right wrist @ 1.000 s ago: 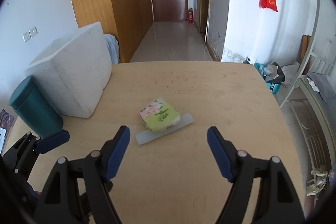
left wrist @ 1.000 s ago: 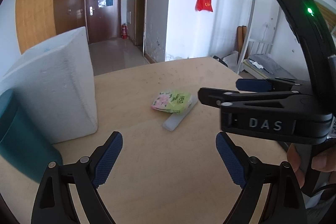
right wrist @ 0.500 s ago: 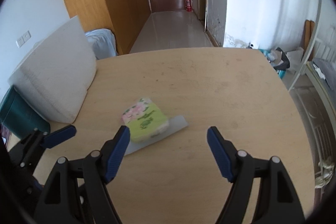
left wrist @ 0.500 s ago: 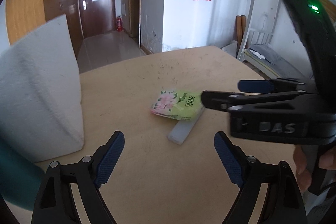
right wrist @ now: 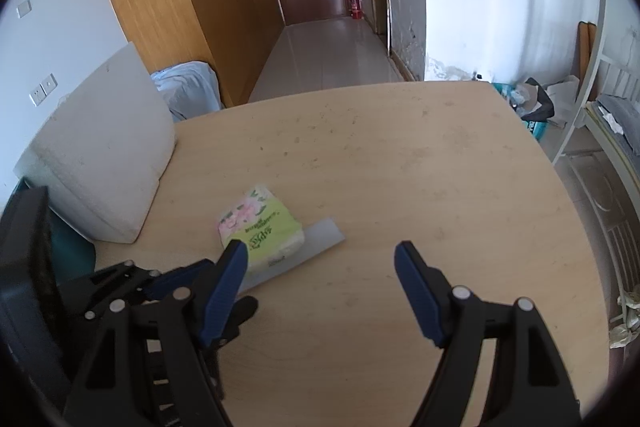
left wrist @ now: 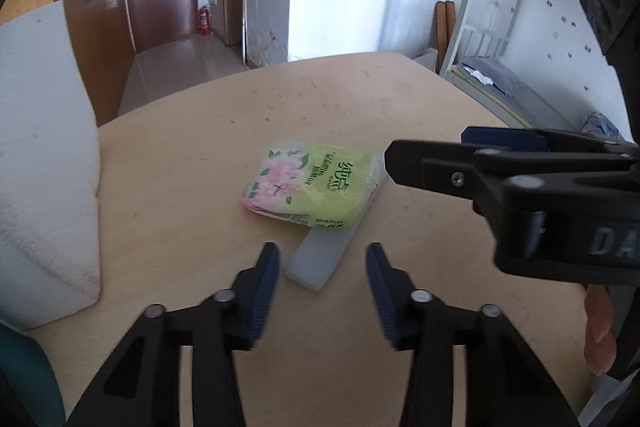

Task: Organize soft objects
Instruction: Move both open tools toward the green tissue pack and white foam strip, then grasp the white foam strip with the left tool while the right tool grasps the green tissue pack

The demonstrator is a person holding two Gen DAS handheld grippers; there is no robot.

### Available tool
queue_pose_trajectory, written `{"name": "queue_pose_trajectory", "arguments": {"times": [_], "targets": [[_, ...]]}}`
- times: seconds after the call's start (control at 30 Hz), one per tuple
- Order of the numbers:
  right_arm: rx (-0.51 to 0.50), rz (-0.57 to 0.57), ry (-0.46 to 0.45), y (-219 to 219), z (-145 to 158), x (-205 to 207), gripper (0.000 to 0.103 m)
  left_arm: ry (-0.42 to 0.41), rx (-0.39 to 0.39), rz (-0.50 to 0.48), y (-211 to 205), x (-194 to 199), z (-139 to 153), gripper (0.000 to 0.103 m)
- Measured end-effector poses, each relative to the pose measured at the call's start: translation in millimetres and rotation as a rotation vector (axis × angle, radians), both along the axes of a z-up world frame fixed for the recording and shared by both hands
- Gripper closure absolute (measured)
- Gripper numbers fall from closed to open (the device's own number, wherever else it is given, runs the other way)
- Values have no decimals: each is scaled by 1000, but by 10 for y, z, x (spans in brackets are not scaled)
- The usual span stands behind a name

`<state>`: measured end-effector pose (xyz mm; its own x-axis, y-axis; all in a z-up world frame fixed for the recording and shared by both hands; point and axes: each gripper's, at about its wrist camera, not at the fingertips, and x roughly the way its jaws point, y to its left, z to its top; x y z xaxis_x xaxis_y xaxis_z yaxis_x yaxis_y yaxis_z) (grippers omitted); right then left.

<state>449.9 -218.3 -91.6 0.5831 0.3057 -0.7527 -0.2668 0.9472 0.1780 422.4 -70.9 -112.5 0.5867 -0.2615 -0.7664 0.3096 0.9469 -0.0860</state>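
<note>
From the left wrist camera, the left gripper [left wrist: 322,281] hangs low over the wooden table [left wrist: 180,211], its blue pads [left wrist: 266,287] having just been drawn closer together and holding nothing, the near end of a pale foam strip [left wrist: 316,259] lying just ahead of the gap between them. A green-and-pink tissue pack [left wrist: 312,185] rests on the strip's far part, around the middle of the table, while a white foam block [left wrist: 44,163] stands along the left edge. The right gripper [left wrist: 472,163] reaches in from the right side, its tips close to the pack. The risk here, as a judgement: a pinch on the thin strip could lever the pack off it or drag both across the wood, and two tools converging on one small spot could knock together. From the right wrist camera, the right gripper [right wrist: 320,275] stands wide apart and empty, its left pad crossing in front of the tissue pack [right wrist: 262,227] and the foam strip [right wrist: 316,239], which sit toward the near left part of the table [right wrist: 420,167], apart from the foam block [right wrist: 108,155]. The left gripper [right wrist: 224,301] crowds in below and to the left, its tips partly hidden. A soft, slippery wrapper may squash or slide out if caught off-centre.
</note>
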Motion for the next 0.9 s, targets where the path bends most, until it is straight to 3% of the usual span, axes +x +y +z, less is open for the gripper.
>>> {"name": "queue_pose_trajectory", "arguments": {"times": [0.13, 0.23, 0.47, 0.67, 0.9], "targets": [[11, -1, -4, -16, 14, -8, 24, 2, 0, -4, -33, 46, -18, 58], [9, -3, -3, -9, -2, -6, 24, 0, -1, -1, -42, 52, -19, 74], [-19, 9, 6, 50, -61, 25, 23, -9, -11, -19, -24, -15, -2, 88], [-46, 44, 34, 196, -185, 71, 23, -11, -7, -17, -12, -116, 23, 91], [-2, 73, 79, 299, -271, 122, 23, -3, -9, -5, 82, -231, -7, 92]]}}
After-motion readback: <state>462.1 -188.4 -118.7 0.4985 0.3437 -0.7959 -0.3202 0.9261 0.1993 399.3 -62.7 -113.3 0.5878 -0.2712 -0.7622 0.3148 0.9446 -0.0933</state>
